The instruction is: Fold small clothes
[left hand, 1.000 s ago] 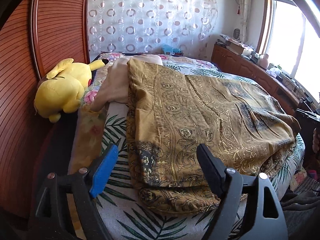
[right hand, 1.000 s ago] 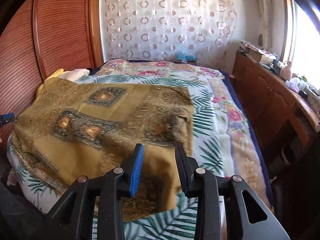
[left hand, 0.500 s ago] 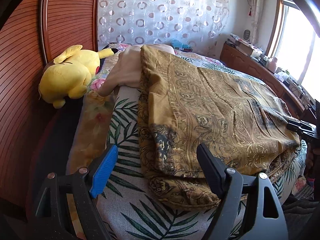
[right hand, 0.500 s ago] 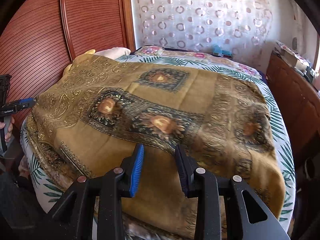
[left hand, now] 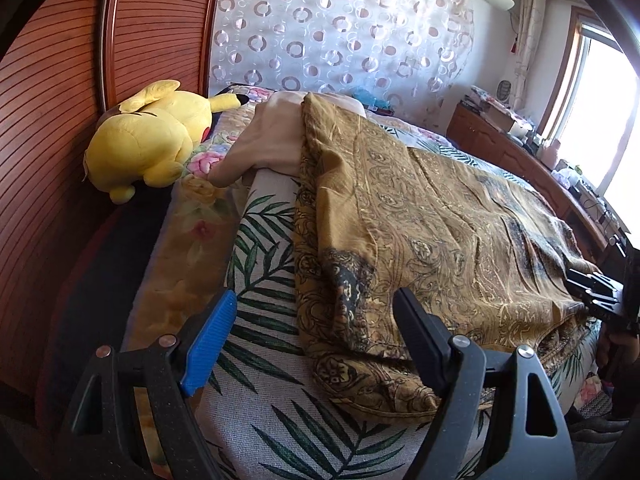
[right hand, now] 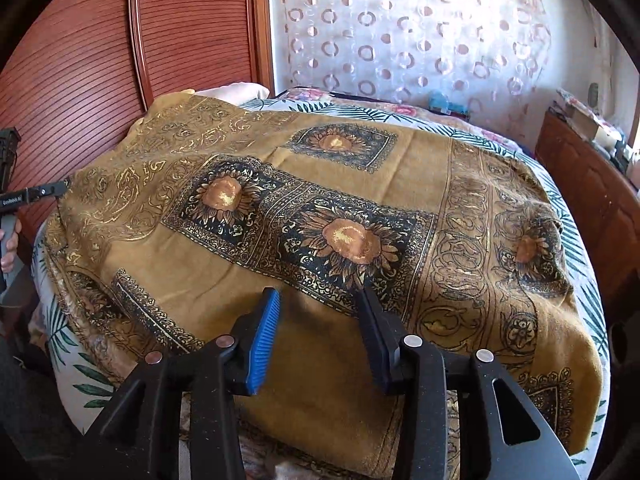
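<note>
Bed [left hand: 260, 360] under golden cloth [right hand: 360, 240]

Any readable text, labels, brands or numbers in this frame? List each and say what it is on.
White lettering on the left claw, seen at the edge of the right wrist view: too small and blurred to read.
Gold-patterned cloth: ornament only, no words.
Yellow plush toy: no tag visible.
Nothing else legible.

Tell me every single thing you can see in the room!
patterned cloth: one, gold-brown with dark sunflower squares, spread on the bed
bedspread: one, white with green leaves, under the cloth
plush toy: one, yellow, beside the headboard
beige cloth: one, at the bed's head
headboard: one, reddish wood, ribbed
curtain: one, white with rings, far wall
wooden cabinet: one, brown, cluttered top, by the window
left gripper: jaws open
right gripper: jaws open
</note>
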`<state>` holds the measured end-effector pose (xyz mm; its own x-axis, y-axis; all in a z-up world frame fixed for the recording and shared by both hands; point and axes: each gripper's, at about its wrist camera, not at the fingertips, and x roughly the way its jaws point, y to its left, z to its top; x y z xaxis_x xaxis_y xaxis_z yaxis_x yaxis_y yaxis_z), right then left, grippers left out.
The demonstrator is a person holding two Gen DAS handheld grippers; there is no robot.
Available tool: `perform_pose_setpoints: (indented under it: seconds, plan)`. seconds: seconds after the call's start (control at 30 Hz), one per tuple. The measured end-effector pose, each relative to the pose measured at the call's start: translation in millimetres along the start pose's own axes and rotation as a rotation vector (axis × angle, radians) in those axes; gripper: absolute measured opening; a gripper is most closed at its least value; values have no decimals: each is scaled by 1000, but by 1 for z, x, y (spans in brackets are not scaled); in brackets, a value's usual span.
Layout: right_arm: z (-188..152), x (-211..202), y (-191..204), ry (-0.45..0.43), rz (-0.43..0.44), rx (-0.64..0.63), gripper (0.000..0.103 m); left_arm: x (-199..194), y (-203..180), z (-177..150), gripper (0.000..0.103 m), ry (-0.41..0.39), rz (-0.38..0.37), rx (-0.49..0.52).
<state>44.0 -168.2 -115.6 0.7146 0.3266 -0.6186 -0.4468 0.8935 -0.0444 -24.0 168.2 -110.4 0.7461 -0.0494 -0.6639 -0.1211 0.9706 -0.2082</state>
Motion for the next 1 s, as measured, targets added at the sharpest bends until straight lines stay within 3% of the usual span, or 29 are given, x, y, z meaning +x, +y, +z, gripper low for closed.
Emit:
perform_pose_setpoints:
  seconds: [0.13, 0.43, 0.47, 0.53, 0.63, 0.8, 1.0]
  plan:
    - [0, 2, 5, 2, -3, -11, 45, 4, -2, -2, 54, 22, -13, 6]
    - [-4, -11, 4, 0, 0, -17, 49, 12, -8, -8, 46, 62, 6, 16]
    - [-5, -15, 2, 0, 2, -18, 49, 12, -9, -8, 42, 64, 0, 17]
    - [-5, -15, 2, 0, 1, -20, 50, 13, -11, -9, 21, 77, -44, 18]
    - [-5, -16, 2, 0, 2, -20, 50, 15, -15, -8, 11, 79, -60, 28]
    - [-5, -15, 2, 0, 2, -20, 50, 0, -29, 11, 9, 11, -139, 19]
    - [-6, -16, 1, -1, 6, -20, 50, -14, -80, 49, 9, -86, -229, 114]
